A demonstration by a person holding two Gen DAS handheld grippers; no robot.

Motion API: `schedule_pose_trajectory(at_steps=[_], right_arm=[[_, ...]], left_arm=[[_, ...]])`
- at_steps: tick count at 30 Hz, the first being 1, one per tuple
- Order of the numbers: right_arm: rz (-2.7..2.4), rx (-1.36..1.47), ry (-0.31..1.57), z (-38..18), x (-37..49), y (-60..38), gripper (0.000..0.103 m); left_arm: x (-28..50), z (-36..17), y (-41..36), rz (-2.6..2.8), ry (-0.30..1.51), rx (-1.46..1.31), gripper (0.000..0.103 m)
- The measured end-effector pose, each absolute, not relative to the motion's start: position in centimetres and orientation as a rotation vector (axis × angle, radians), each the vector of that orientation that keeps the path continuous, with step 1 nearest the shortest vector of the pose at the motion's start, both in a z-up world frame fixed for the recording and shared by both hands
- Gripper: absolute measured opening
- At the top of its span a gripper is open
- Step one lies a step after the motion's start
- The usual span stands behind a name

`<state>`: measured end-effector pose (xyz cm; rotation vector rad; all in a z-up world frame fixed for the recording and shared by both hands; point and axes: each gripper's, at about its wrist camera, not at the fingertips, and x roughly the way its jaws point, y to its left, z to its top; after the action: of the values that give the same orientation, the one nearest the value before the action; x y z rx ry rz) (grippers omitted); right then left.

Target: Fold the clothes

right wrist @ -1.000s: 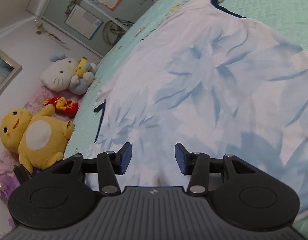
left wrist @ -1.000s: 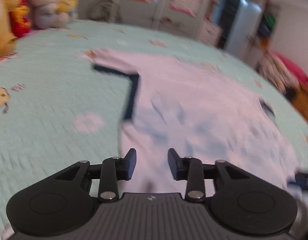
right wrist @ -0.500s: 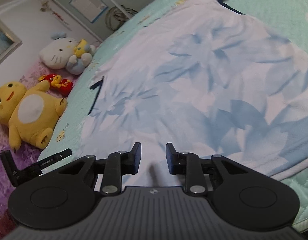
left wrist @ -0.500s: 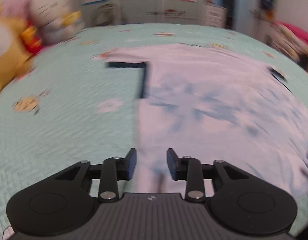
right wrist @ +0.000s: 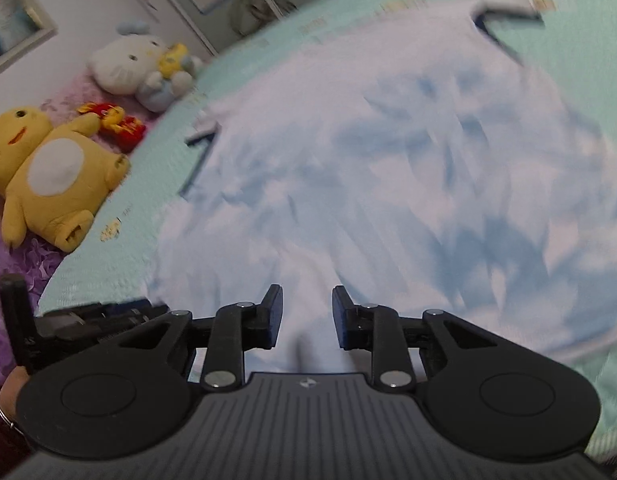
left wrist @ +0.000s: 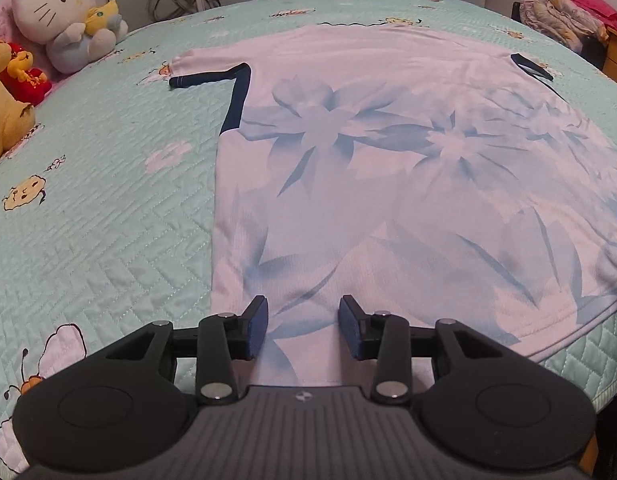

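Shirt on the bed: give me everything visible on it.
The shirt is white with pale blue flower prints and navy trim on the sleeves and side seam; the fabric looks like a fine mesh knit. It lies spread flat, unfolded, on the quilt, hem nearest the open left gripper.

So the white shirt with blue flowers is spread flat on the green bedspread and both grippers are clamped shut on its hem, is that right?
Not quite. The shirt lies flat on the bedspread, but both wrist views show the left gripper and right gripper open, jaws apart over the hem and gripping nothing.
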<state>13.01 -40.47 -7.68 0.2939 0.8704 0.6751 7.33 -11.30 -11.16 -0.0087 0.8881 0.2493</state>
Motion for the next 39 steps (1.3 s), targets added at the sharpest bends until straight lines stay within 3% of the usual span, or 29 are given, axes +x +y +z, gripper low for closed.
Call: schedule_pose_trajectory(at_steps=[9,23,31,35,39], right_arm=[[0.662,0.264,0.972,-11.2,12.1,-38.8,0.029],[0.808,0.25,1.02,-10.5,11.4,-32.8,0.034],[0.802,0.326,1.029,-10.4,10.5,-34.3,0.034],[0.762,0.312,0.978,-9.4,11.0,-35.0,0.034],[0.707,0.306,0.986,-9.9,11.7,-35.5,0.034]], left_arm=[[7.9,-11.0,-11.0,0.249,0.916,-0.025,0.043],[7.8,-11.1,-10.9,0.249,0.908,-0.035,0.045],[7.8,-10.8,-10.9,0.269,0.907,-0.048,0.049],[6.6,-9.7,-11.9,0.246,0.852,-0.08,0.046],[6.3,-8.7,-14.5,0.095,0.785,-0.033,0.049]])
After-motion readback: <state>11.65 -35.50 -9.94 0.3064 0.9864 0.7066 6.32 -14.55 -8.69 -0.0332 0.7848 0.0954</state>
